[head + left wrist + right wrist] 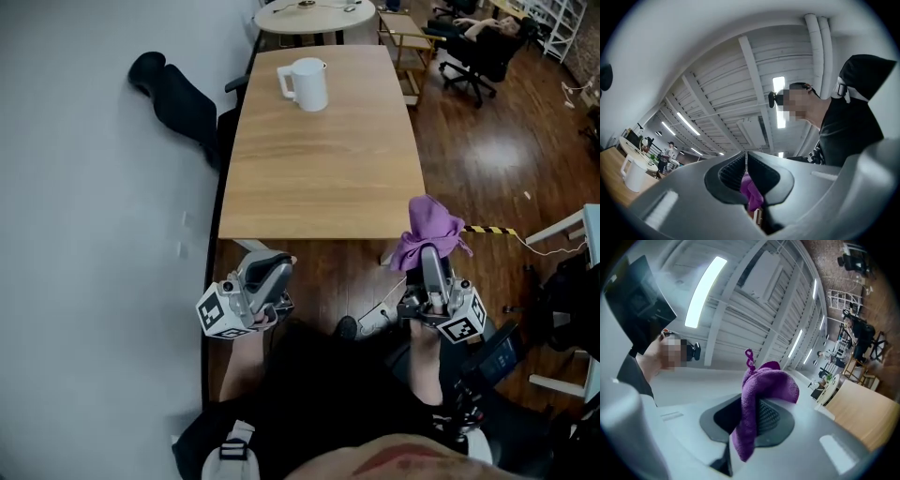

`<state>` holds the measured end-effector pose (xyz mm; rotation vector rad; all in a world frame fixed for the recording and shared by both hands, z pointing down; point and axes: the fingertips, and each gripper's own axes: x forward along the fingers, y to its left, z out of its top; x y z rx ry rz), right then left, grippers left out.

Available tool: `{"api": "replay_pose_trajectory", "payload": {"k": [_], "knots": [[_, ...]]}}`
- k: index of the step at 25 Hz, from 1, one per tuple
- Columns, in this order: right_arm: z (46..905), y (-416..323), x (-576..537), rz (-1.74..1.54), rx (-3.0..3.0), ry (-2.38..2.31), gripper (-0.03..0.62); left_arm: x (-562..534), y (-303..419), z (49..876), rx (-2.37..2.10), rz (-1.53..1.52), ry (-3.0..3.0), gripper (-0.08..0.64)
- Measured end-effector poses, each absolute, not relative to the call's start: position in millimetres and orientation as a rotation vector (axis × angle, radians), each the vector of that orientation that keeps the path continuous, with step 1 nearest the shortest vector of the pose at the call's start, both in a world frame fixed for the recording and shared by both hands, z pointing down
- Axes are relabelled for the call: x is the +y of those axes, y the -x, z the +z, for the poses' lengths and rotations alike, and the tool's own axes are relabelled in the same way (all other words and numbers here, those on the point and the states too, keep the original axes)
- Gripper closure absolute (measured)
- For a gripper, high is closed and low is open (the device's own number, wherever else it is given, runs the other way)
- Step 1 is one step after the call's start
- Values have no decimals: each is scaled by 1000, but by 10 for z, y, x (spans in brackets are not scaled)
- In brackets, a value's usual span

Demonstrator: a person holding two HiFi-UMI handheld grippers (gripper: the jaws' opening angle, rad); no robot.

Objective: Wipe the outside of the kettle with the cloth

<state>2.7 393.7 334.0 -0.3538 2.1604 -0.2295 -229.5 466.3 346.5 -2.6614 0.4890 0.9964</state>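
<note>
So, the step in hand is getting the cloth point(429, 230) over to the kettle point(307, 84). The kettle stands at the far end of the table point(319, 178), a bit left of centre, handle toward the table's left edge. Both tools are off the table's near edge, well apart from the kettle, so imo no wiping has begun.

R gripper point(432, 261) is clamped on the cloth: purple fabric pinched between the jaws, the rest bunched over the tip and hanging down one side, loop tag sticking up. L gripper point(274, 270) is clenched w/ nothing in it. A sliver of purple shows in the gap under its closed tips. I read that as the cloth in the other tool seen past it, since the head view shows no fabric on the L one.

To do it well, I'd carry the R one across the table w/o loosening the pinch. Then lay the bunched part flat on the kettle's side wall rather than poke w/ the jaw tip, and work round the body, spout side + handle side. The kettle looks light and prob slides or tips, so I'd bring the L one to steady it at the handle before pressing.

Pose: both tools tilt upward, tips toward the table. L sits just off the table's near left corner, R just off its near right corner.
</note>
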Motion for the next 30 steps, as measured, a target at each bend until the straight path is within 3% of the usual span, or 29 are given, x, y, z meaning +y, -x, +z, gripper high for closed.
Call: {"api": "replay_pose_trajectory", "payload": {"k": [4, 12, 30], "knots": [[3538, 504, 3810, -230, 2206, 375, 532, 4628, 2901, 3680, 559, 1075, 2618, 560], [3392, 1167, 4205, -127, 2284, 403, 532, 4680, 3383, 3931, 532, 1155, 2604, 560], [3807, 1244, 4104, -171, 2351, 499, 532, 4479, 3181, 4255, 624, 976, 2641, 560]]}}
